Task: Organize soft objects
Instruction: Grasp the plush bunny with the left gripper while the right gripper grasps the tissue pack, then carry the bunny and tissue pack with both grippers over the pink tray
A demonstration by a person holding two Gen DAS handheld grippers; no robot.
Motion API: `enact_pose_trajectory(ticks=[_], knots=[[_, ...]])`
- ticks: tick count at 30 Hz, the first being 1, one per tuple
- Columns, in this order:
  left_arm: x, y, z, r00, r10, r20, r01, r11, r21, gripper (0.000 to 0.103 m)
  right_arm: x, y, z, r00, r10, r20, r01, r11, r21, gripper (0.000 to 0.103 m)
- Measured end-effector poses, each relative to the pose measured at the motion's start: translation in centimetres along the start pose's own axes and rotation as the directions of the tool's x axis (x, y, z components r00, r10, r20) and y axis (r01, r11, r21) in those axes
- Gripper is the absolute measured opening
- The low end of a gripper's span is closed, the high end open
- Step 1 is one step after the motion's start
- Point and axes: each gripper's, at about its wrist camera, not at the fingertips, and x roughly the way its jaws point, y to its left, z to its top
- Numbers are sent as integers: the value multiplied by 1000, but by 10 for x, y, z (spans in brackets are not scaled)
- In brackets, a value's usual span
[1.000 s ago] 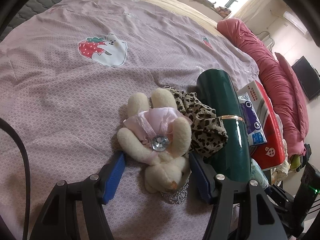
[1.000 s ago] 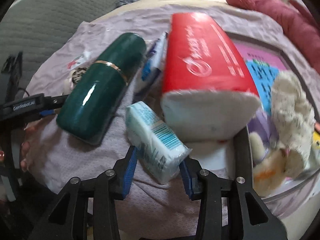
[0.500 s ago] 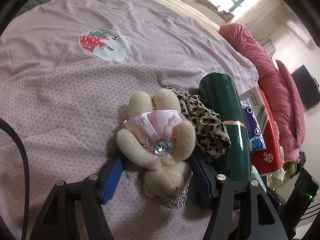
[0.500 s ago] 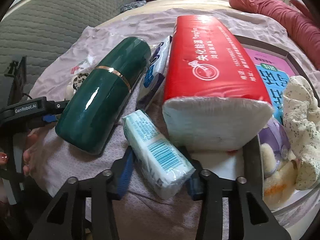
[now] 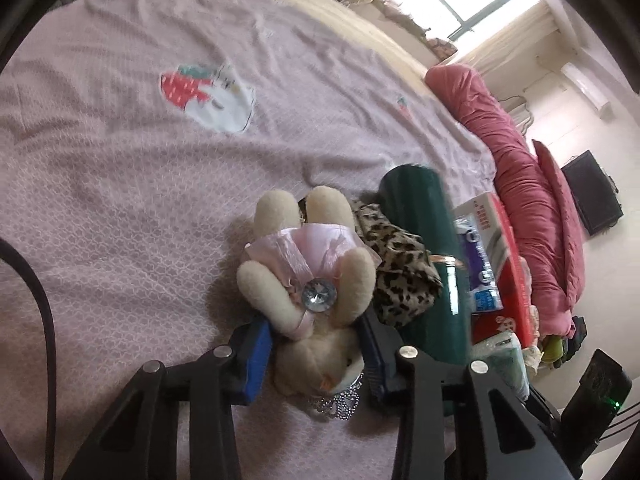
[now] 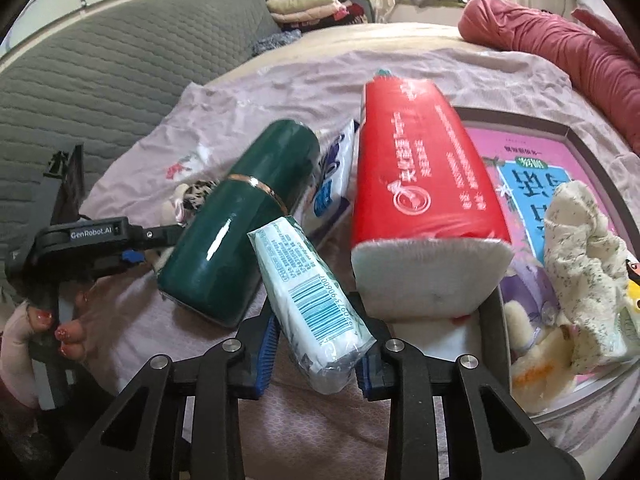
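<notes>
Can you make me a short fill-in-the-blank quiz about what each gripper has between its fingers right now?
1. The left gripper is closing around a plush ____ in a pink dress.
2. The right gripper is closing around a small tissue pack with a ____ printed on it.
3. The large tissue pack has a ____ wrapper.

Missing words: bunny; barcode; red

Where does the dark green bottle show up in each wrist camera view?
Left wrist: the dark green bottle lies right of centre, beside the leopard-print cloth.
Right wrist: the bottle lies left of centre, diagonally.
Shared landmark: the red tissue pack, on the bottle's right in both.
</notes>
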Motion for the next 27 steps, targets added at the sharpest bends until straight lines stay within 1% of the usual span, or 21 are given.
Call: enact_pose_trajectory(ticks=[5, 11, 17, 22, 25, 27], knots=[[-28, -15, -6, 997, 7, 71, -11, 999, 48, 41, -12, -2, 2, 999, 22, 39, -22, 1000, 18, 33], [-59, -35, -18, 989, 42, 139, -57, 993, 105, 41, -28, -4, 4, 995, 39, 93, -42, 999, 29, 33], [-74, -68, -33, 989, 26, 144, -51, 983, 176, 41, -49, -11, 6, 985, 34, 167, -44, 997, 56, 33], [-75, -98, -44, 991, 11, 133, -41, 974, 223, 41, -67, -27, 7, 975, 25, 222, -50, 993, 105, 33], [-73, -118, -50, 992, 2, 129, -35, 966, 254, 41, -79, -38, 7, 965, 7, 261, -46, 989, 144, 33], [-72, -134, -54, 993, -14, 117, -19, 961, 275, 41, -88, -47, 7, 958, -4, 286, -47, 984, 169, 33]])
